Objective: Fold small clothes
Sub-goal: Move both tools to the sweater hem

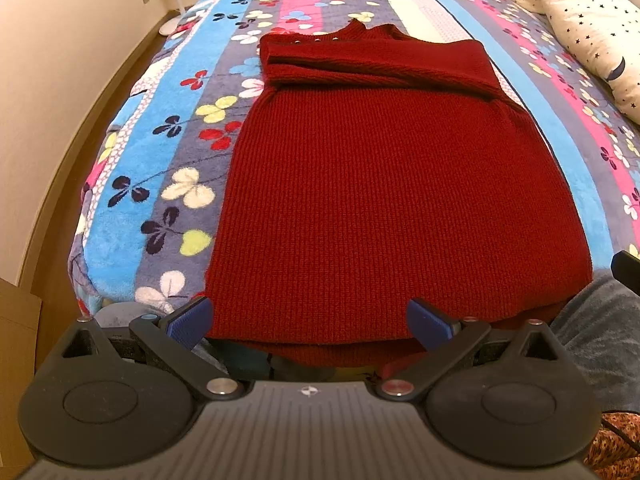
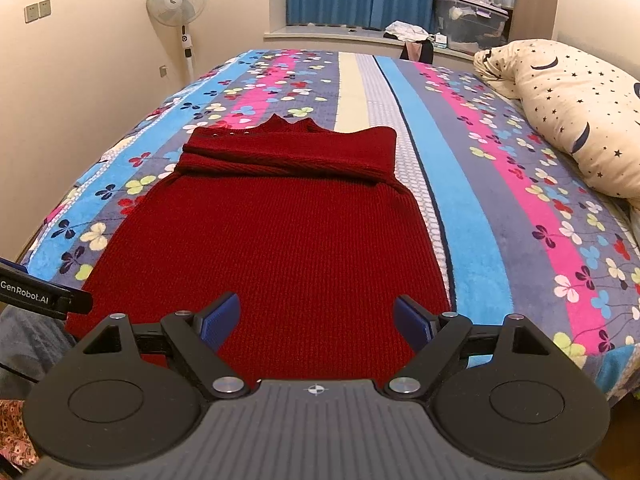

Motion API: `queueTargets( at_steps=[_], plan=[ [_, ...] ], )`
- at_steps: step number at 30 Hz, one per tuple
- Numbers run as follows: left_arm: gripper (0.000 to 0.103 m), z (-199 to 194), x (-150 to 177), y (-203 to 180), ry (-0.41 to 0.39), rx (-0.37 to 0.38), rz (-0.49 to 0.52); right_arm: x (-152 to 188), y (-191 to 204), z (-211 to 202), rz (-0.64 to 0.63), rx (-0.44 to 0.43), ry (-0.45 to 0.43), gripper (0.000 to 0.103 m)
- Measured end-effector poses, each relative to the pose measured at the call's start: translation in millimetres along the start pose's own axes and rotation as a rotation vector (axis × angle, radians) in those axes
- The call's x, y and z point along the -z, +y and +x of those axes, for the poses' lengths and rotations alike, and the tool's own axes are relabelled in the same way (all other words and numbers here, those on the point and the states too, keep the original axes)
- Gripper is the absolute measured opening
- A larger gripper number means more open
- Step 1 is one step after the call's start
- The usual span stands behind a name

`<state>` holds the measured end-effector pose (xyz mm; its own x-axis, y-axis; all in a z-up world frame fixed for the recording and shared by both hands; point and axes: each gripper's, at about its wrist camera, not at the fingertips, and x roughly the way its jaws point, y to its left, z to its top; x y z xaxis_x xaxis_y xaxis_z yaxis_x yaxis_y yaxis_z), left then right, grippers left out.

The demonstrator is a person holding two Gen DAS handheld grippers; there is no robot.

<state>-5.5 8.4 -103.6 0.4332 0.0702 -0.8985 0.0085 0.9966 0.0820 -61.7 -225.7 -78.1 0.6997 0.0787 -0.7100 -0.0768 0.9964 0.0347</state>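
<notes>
A dark red knitted sweater (image 1: pixel 380 200) (image 2: pixel 280 240) lies flat on the flowered striped bedspread (image 1: pixel 168 152) (image 2: pixel 500 208). Its collar points away from me and both sleeves are folded across the chest. My left gripper (image 1: pixel 310 320) is open just above the sweater's near hem, toward its left side, blue pads wide apart with nothing between them. Over the near hem toward the right side my right gripper (image 2: pixel 316 320) stands open too, empty. The left gripper's black body (image 2: pixel 40 300) shows at the left edge of the right wrist view.
A star-patterned cream pillow (image 2: pixel 568 120) (image 1: pixel 592 32) lies on the bed's right side. A standing fan (image 2: pixel 178 4) is by the wall at the far left. A window sill with a storage box (image 2: pixel 468 24) and clothes is behind. The bed's left edge drops to the wooden floor (image 1: pixel 52 208).
</notes>
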Motion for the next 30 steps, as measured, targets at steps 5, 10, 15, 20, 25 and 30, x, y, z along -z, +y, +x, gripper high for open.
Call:
queueTargets(
  at_steps=[5, 10, 15, 20, 25, 30],
  plan=[
    [0.103, 3.8, -0.5, -0.5, 0.006, -0.002, 0.003, 0.6, -0.7, 2.8, 0.004, 0.0, 0.008, 0.085],
    [0.103, 9.0, -1.5, 0.3, 0.017, -0.003, 0.001, 0.9, -4.5, 8.2, 0.018, -0.006, 0.026, 0.085],
    [0.103, 25.6, -7.6, 19.2, 0.011, -0.007, -0.039, 1.2, -33.6, 25.8, 0.114, -0.026, 0.036, 0.085],
    [0.103, 52.0, -18.7, 51.8, -0.056, -0.058, -0.058, 8.0, -81.6, 62.6, 0.179, -0.005, 0.086, 0.088],
    [0.103, 93.0, -29.1, 82.7, -0.017, -0.052, -0.09, 15.8, -124.9, 117.1, 0.203, 0.06, 0.19, 0.088],
    [0.103, 133.3, -21.3, 96.5, 0.087, 0.013, -0.131, 25.1, -169.1, 162.1, 0.401, 0.04, 0.314, 0.088]
  ],
)
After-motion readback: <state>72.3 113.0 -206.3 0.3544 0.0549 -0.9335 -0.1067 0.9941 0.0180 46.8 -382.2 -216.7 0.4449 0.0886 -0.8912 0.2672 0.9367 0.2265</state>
